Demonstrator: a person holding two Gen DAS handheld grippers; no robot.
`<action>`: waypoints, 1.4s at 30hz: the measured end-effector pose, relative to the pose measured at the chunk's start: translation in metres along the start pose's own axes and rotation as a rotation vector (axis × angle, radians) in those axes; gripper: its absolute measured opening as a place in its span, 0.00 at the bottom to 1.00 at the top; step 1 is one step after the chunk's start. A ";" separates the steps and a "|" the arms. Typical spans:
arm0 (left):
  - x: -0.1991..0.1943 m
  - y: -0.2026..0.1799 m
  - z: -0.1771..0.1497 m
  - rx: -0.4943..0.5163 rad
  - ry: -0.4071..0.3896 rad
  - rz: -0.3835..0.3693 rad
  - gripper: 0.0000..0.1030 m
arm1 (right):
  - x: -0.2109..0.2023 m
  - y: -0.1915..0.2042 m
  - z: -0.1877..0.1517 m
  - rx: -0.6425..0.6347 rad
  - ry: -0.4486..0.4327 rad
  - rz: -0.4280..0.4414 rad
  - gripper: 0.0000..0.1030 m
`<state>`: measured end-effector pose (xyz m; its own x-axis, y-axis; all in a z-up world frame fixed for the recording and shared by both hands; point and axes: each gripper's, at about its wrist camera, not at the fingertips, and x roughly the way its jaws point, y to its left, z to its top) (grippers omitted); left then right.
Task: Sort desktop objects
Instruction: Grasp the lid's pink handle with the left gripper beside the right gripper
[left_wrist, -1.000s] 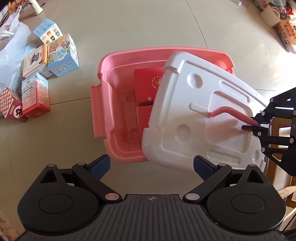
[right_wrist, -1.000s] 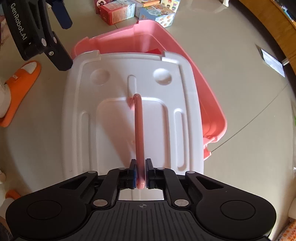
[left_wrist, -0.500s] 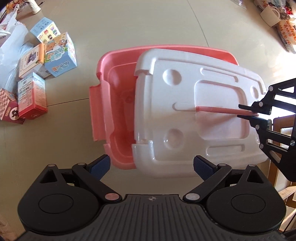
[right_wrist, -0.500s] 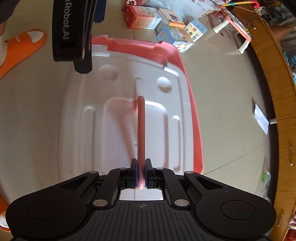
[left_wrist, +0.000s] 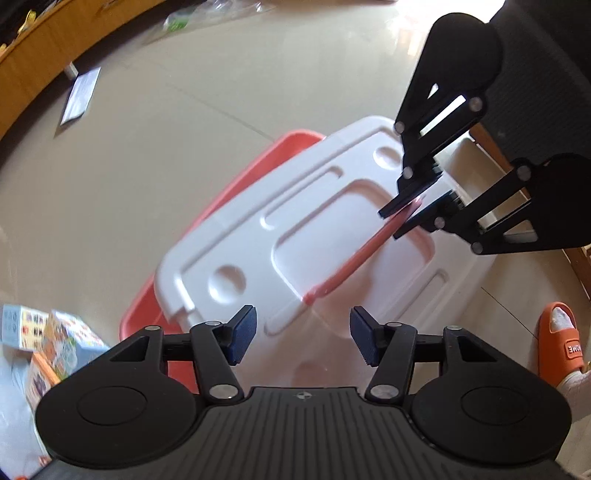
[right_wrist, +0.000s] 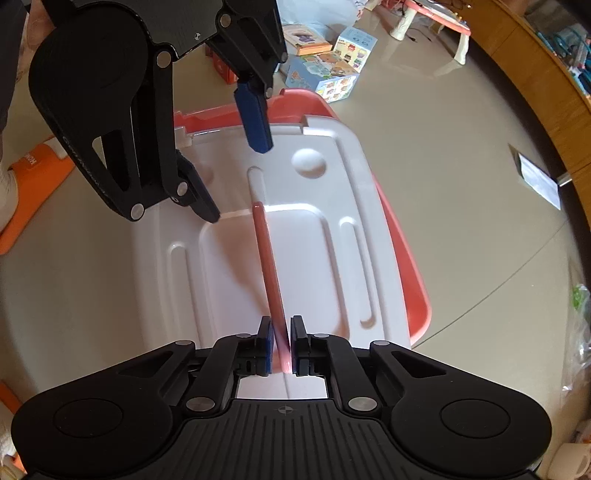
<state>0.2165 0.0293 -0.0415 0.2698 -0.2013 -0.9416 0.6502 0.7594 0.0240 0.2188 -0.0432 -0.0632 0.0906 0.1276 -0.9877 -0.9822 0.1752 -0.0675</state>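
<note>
Lid (right_wrist: 314, 236) | swung square over pink bin (right_wrist: 406, 258) on floor | right gripper (right_wrist: 281, 347) jaws clamped on handle (right_wrist: 267, 258) | left gripper (left_wrist: 303, 334) jaws just closing, half-open, empty | next: seat lid

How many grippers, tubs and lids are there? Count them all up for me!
Grippers: 2, the left gripper, whose jaws have just been closing with nothing pinched between them, and the right gripper
Pink tub: 1
White lid: 1, held by its pink handle in the right gripper
Total: 4
</note>
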 end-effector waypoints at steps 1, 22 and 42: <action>0.000 -0.003 0.003 0.044 -0.019 0.001 0.55 | -0.001 -0.003 -0.001 0.024 -0.003 0.013 0.09; 0.022 -0.029 0.017 0.294 0.001 0.004 0.12 | -0.013 -0.025 -0.020 0.198 0.007 0.076 0.10; -0.013 -0.004 0.001 0.192 -0.062 0.091 0.12 | -0.030 0.030 0.017 -0.050 0.047 -0.076 0.09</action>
<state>0.2115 0.0286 -0.0289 0.3731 -0.1796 -0.9102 0.7430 0.6454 0.1772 0.1899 -0.0254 -0.0337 0.1586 0.0699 -0.9849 -0.9798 0.1339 -0.1483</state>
